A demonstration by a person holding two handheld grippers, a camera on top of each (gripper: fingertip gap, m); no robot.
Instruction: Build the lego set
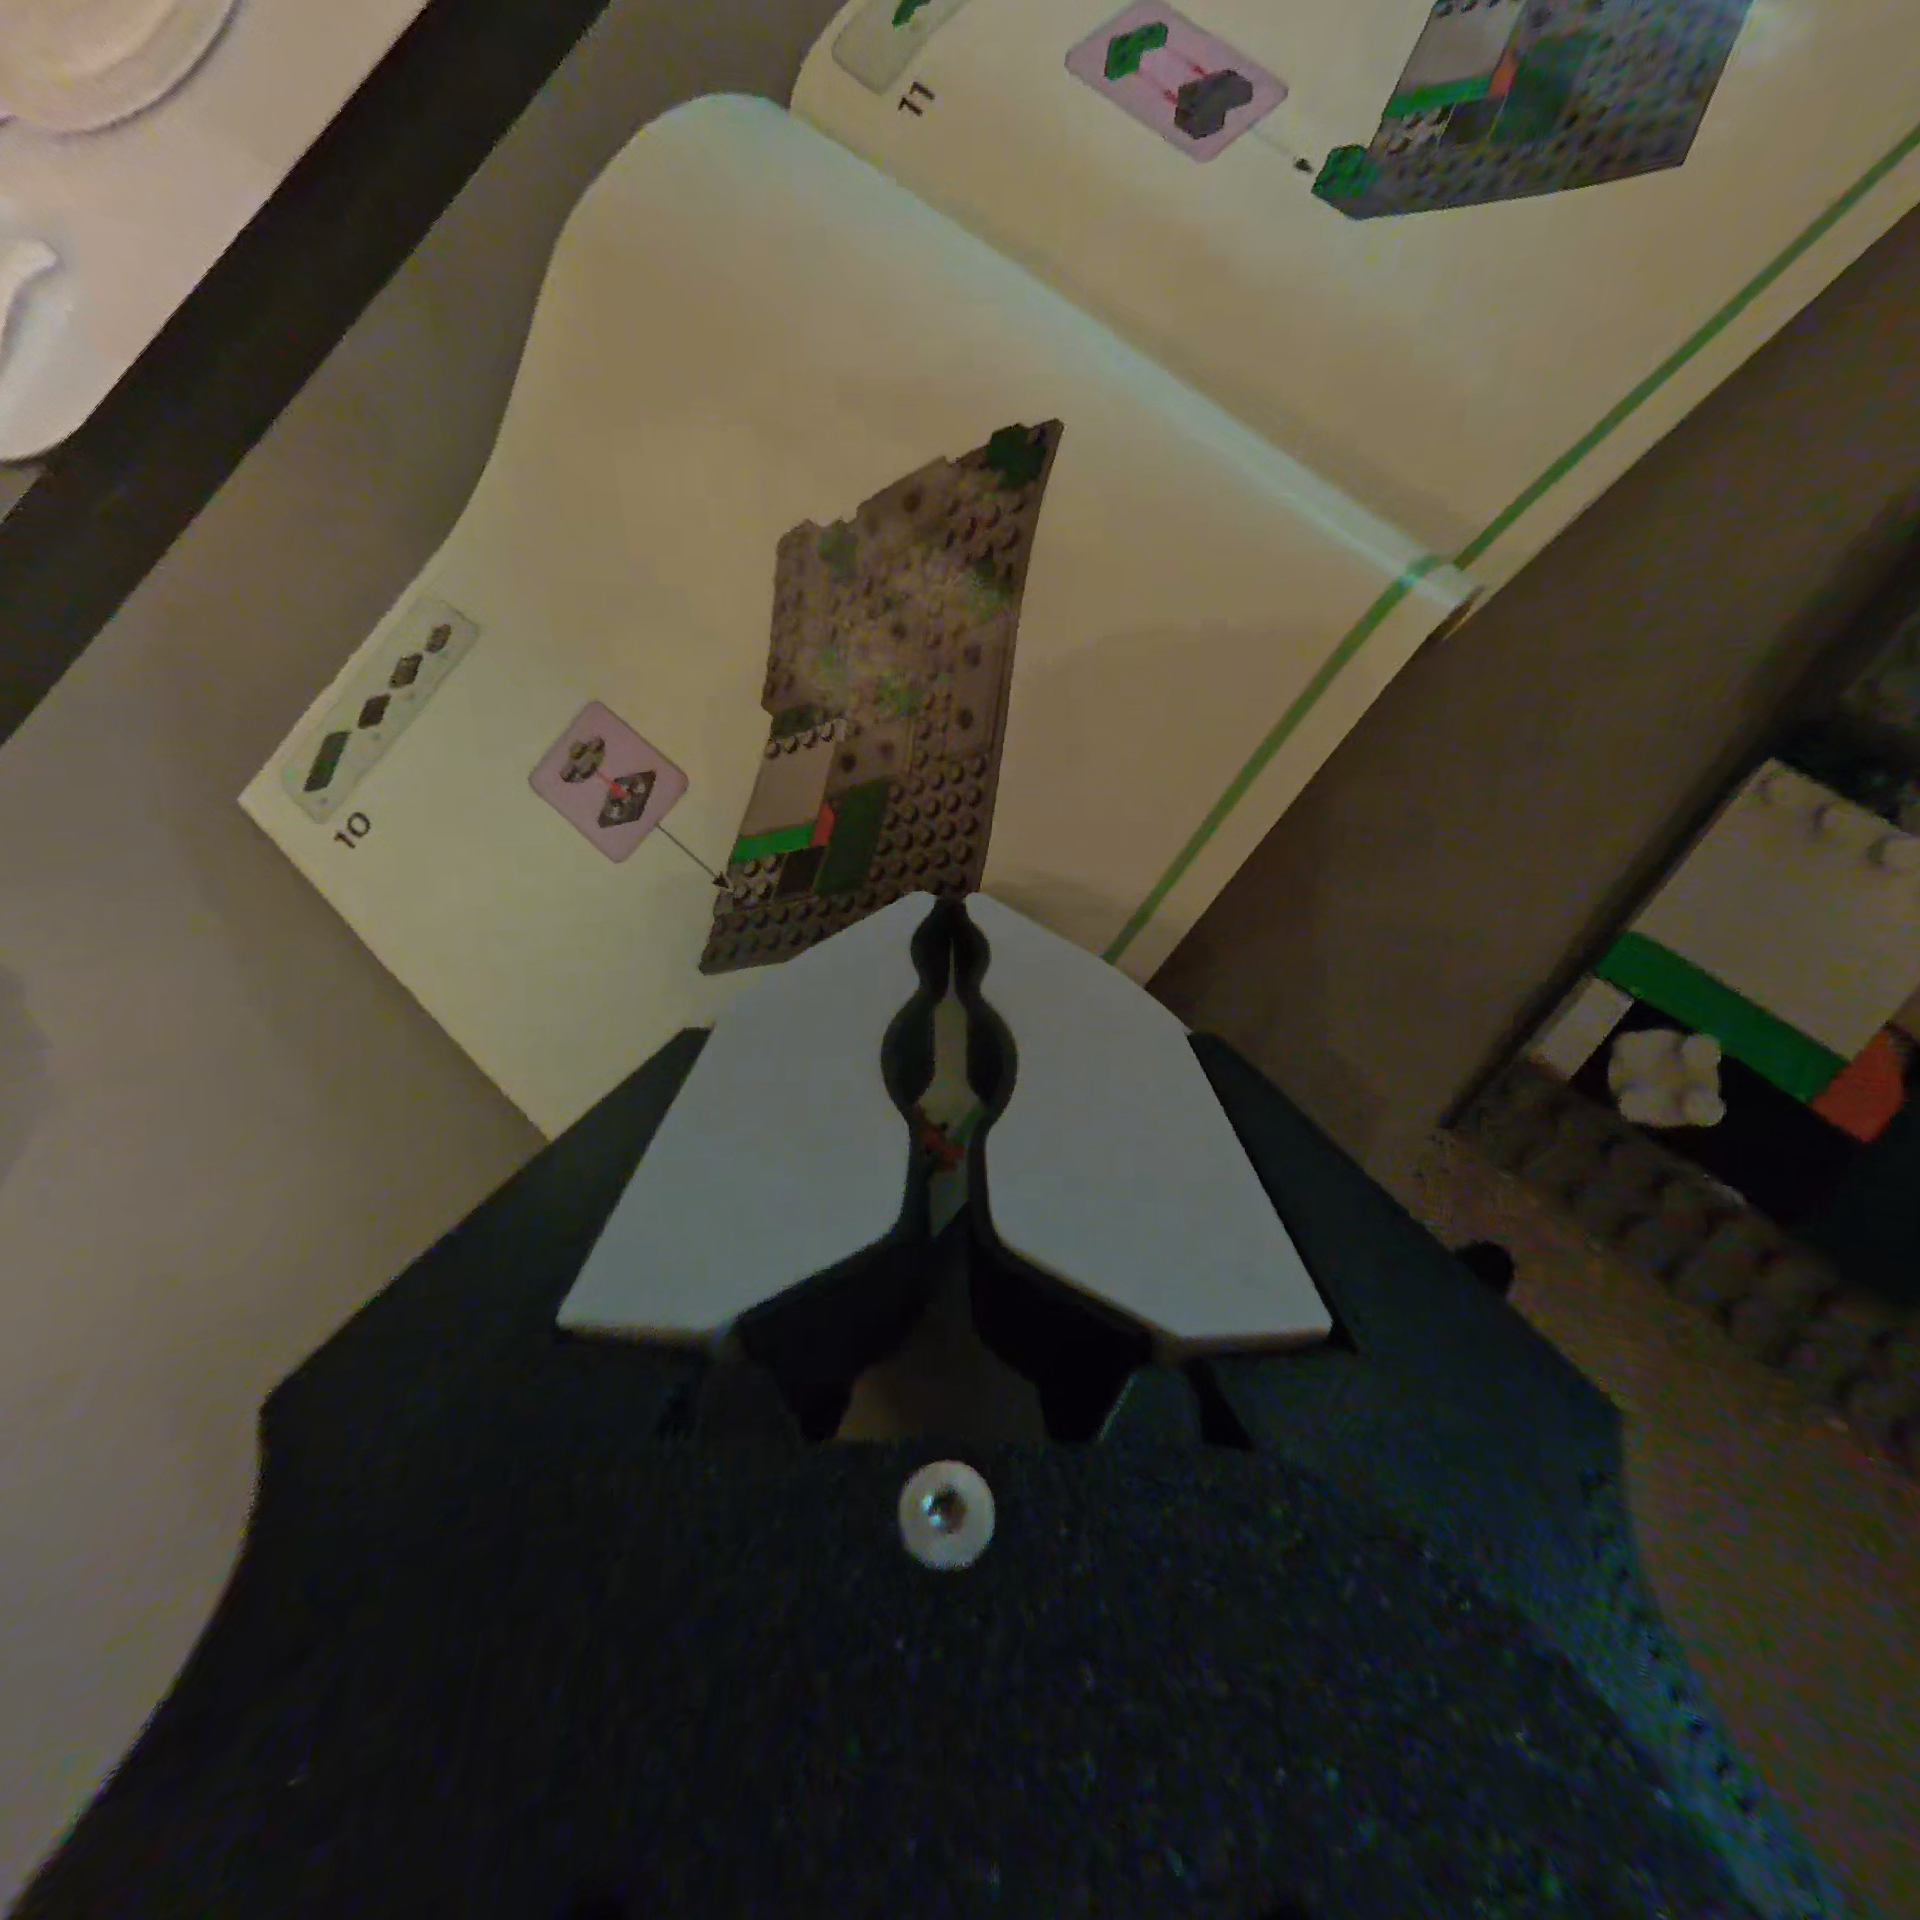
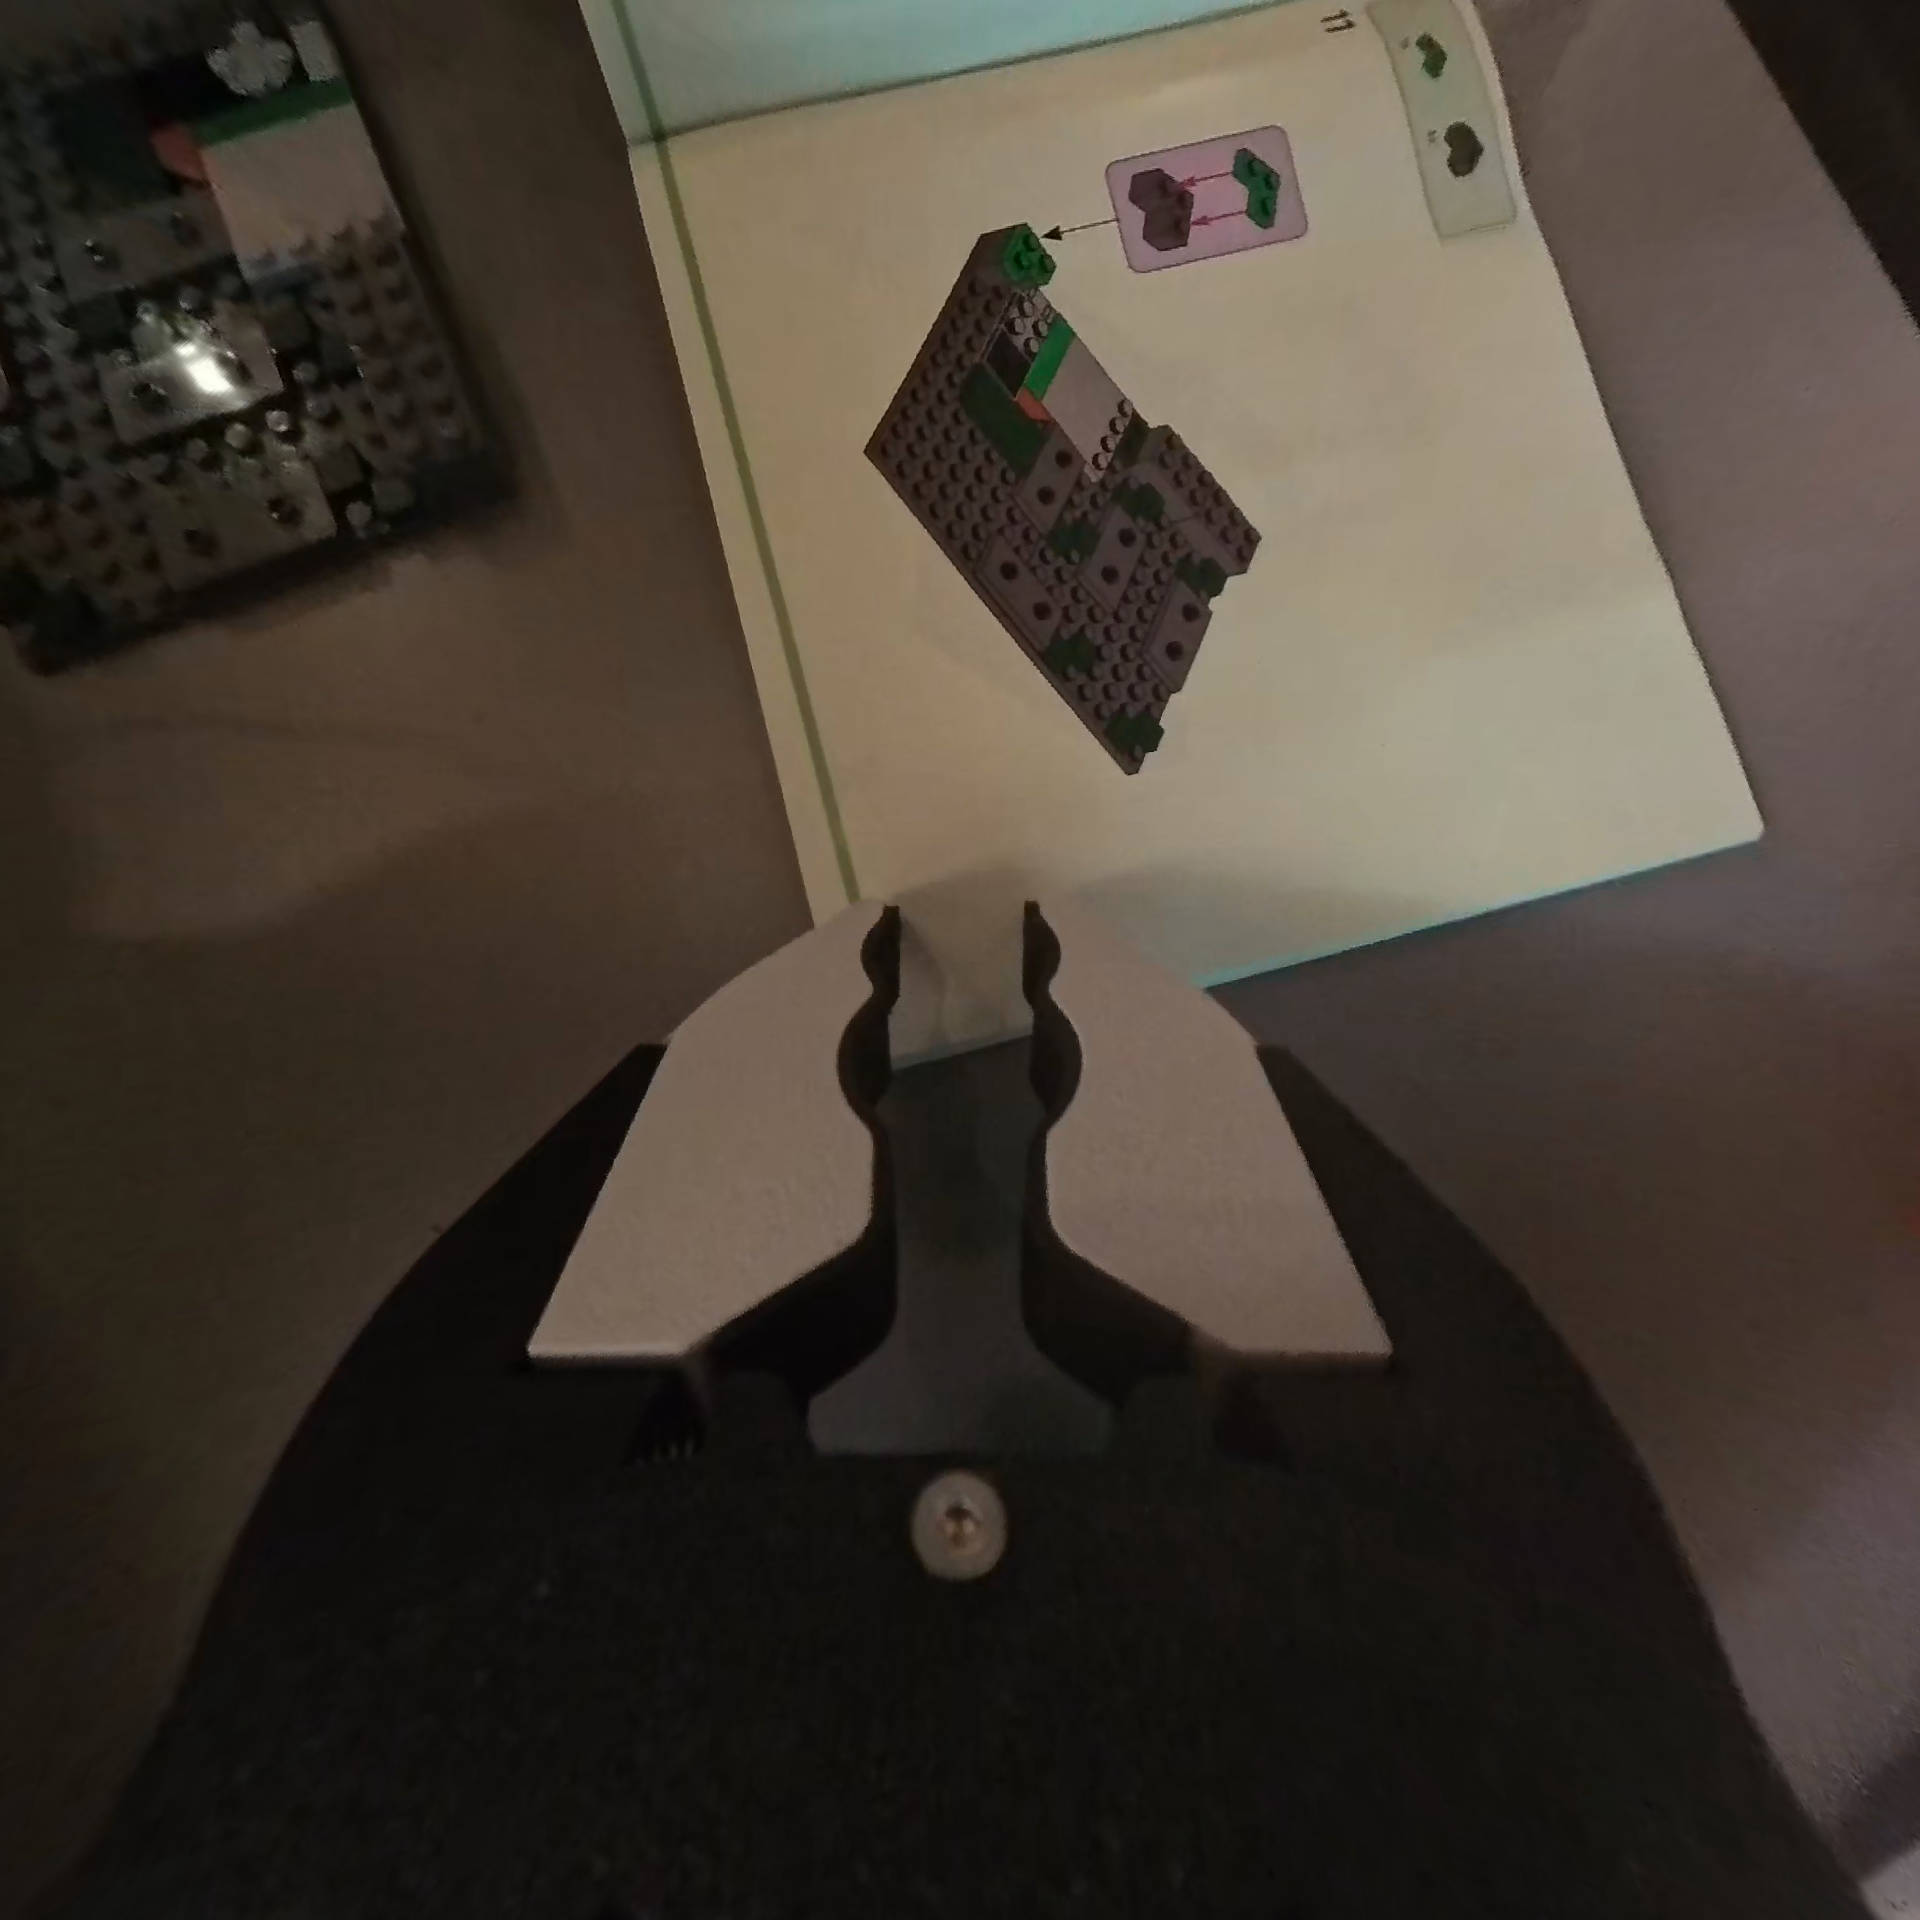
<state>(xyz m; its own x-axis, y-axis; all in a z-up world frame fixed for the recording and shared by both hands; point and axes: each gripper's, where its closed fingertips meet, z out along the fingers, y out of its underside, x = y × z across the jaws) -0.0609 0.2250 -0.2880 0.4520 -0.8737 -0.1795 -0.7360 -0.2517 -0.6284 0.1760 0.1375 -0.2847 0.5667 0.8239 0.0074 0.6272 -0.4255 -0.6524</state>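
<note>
The left gripper (image 1: 954, 906) has its fingers pressed together with nothing between them, tips over the near edge of the open instruction booklet (image 1: 1039, 436). The right gripper (image 2: 958, 909) hovers with fingers spread, empty, above the booklet's (image 2: 1351, 582) near corner. The grey lego baseplate (image 2: 208, 343) lies flat on the table (image 2: 364, 831) just beside the booklet, its long axis running roughly parallel to the booklet's green-striped edge. A white tray (image 1: 94, 208) sits well off.

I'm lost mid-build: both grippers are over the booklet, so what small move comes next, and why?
Probably bring the open right gripper off the booklet toward the lego base. It holds nothing, and no loose brick shows on the table. The left gripper is shut.
</note>
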